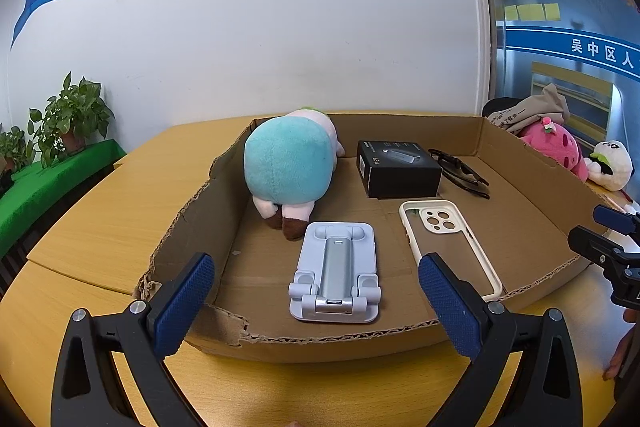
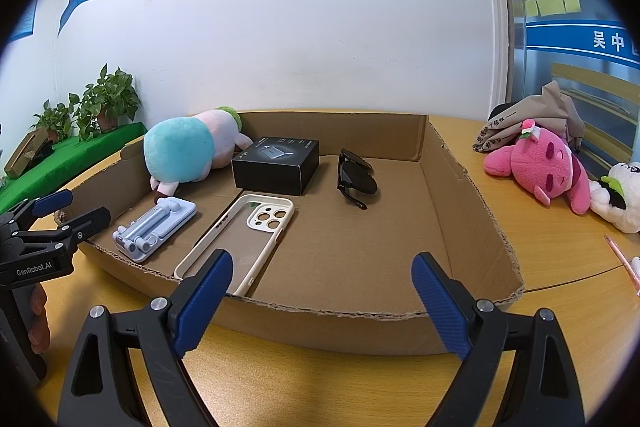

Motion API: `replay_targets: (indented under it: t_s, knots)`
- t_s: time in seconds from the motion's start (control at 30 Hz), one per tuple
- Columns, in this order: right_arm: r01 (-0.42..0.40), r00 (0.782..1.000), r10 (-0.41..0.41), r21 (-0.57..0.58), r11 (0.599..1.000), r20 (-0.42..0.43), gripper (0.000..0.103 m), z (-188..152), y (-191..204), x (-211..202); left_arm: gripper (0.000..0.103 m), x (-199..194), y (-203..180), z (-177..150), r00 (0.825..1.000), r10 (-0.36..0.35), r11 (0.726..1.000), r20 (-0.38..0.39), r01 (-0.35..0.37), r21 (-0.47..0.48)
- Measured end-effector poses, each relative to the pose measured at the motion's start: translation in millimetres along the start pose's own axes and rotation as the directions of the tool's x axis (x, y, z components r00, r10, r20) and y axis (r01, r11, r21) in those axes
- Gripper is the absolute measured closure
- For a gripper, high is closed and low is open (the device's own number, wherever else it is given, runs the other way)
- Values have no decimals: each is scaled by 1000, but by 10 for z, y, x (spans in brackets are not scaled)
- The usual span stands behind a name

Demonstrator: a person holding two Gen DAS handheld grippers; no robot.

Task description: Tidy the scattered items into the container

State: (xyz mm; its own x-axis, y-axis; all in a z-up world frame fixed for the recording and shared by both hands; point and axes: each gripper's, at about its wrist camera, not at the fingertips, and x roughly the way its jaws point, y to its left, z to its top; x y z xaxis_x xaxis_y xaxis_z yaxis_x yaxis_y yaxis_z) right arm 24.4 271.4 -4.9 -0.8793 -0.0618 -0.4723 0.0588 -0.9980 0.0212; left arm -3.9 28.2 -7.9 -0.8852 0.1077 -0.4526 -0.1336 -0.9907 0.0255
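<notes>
A shallow cardboard box (image 1: 332,343) (image 2: 332,327) lies on the wooden table. In it are a teal and pink plush (image 1: 288,163) (image 2: 184,151), a black carton (image 1: 396,169) (image 2: 276,165), black sunglasses (image 1: 464,173) (image 2: 356,177), a cream phone case (image 1: 448,243) (image 2: 240,239) and a pale blue folding phone stand (image 1: 336,271) (image 2: 154,223). My left gripper (image 1: 316,303) is open and empty at the box's near wall, in front of the stand. My right gripper (image 2: 322,303) is open and empty at the near wall, right of the phone case.
A pink plush (image 2: 536,167) (image 1: 554,147), a white panda plush (image 2: 618,195) (image 1: 612,165) and a beige cloth bag (image 2: 528,119) lie on the table right of the box. A pink pen (image 2: 624,259) lies at the right edge. Potted plants (image 1: 72,115) stand at far left.
</notes>
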Motion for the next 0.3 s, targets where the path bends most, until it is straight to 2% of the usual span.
replay_targets:
  t_s: [0.3]
  knots:
    - [0, 1000, 0, 0, 1000, 0, 12, -1, -2, 0, 0, 0, -8, 4, 1000, 16, 1000, 4, -17, 10]
